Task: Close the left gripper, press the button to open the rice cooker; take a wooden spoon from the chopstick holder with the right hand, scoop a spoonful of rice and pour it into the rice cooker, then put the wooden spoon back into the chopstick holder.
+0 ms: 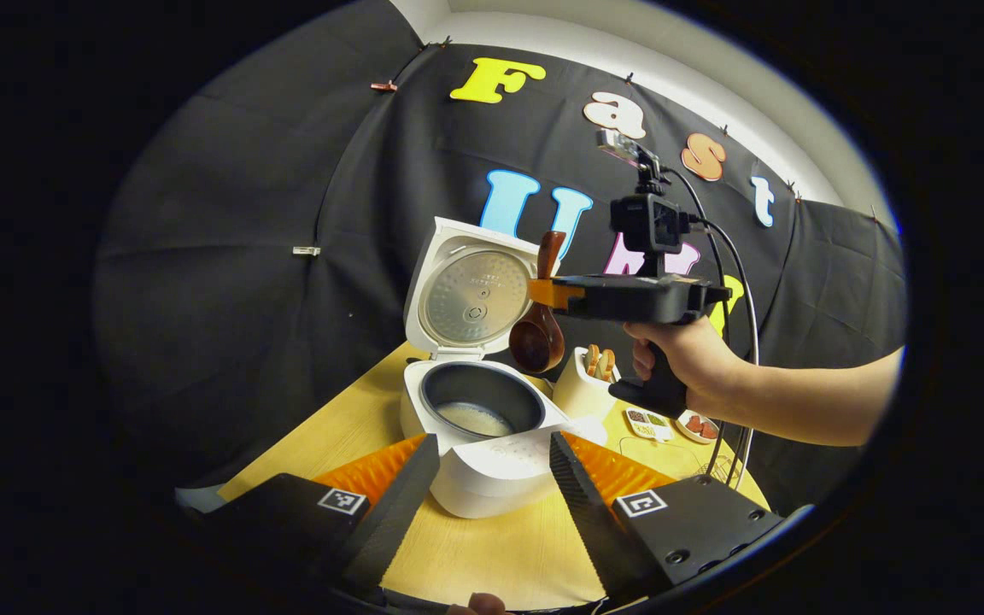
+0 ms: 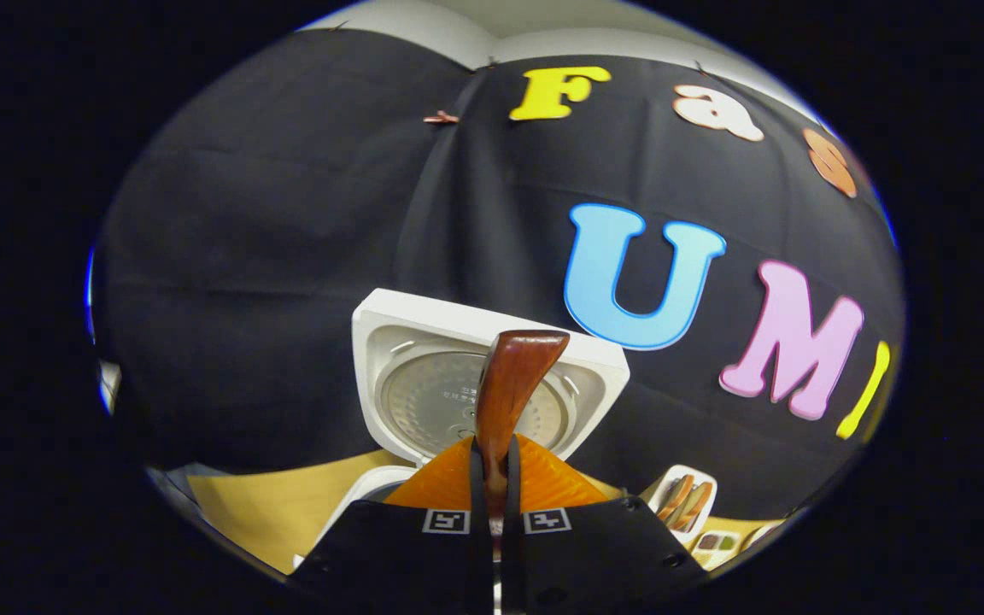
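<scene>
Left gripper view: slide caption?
Right hand-held gripper holds wooden spoon above open rice cooker, rice in pot.

- light wood counter (image 1: 492, 547), pretty plain
- white rice cooker (image 1: 492, 474) sits on it, lid up
- cream chopstick holder (image 1: 579, 391) just beside the cooker
- two small dishes (image 1: 647, 424) near the holder, bits of something in them

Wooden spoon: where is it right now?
In the left gripper view, the wooden spoon hangs bowl-down in the right gripper, above the open rice cooker and left of the chopstick holder.
</scene>
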A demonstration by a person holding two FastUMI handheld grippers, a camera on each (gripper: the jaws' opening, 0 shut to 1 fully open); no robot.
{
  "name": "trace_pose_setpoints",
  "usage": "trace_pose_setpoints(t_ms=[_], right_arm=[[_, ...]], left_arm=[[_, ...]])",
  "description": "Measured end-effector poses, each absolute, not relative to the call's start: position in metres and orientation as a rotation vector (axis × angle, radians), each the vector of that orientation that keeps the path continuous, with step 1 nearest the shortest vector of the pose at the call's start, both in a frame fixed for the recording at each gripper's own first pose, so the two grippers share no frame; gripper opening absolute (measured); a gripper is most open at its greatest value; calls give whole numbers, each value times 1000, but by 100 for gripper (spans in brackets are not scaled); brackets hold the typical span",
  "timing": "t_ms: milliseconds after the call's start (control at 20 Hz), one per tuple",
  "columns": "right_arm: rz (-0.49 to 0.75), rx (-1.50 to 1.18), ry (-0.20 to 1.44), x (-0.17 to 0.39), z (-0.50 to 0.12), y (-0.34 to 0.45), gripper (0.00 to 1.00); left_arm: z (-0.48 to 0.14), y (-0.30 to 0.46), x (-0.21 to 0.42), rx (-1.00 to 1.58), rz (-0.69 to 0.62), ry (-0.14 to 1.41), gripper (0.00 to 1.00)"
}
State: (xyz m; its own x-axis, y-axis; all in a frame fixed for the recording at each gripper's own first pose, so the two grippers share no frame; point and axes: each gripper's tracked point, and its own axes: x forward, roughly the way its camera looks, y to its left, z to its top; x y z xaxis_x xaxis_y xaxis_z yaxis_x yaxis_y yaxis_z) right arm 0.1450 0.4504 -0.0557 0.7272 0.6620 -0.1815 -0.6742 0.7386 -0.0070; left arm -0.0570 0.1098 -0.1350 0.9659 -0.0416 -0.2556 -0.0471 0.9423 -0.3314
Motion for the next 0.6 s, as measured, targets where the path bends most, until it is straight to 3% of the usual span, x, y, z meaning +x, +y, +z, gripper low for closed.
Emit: trace_pose_setpoints(t_ms=[300,600], right_arm=[[618,380,356,166,-61,408,8],[575,776,391,162,-34,355,8]], left_arm=[[-137,105,-64,-333,-3,264,91],[-130,94,-67,-316,-27,263,91]])
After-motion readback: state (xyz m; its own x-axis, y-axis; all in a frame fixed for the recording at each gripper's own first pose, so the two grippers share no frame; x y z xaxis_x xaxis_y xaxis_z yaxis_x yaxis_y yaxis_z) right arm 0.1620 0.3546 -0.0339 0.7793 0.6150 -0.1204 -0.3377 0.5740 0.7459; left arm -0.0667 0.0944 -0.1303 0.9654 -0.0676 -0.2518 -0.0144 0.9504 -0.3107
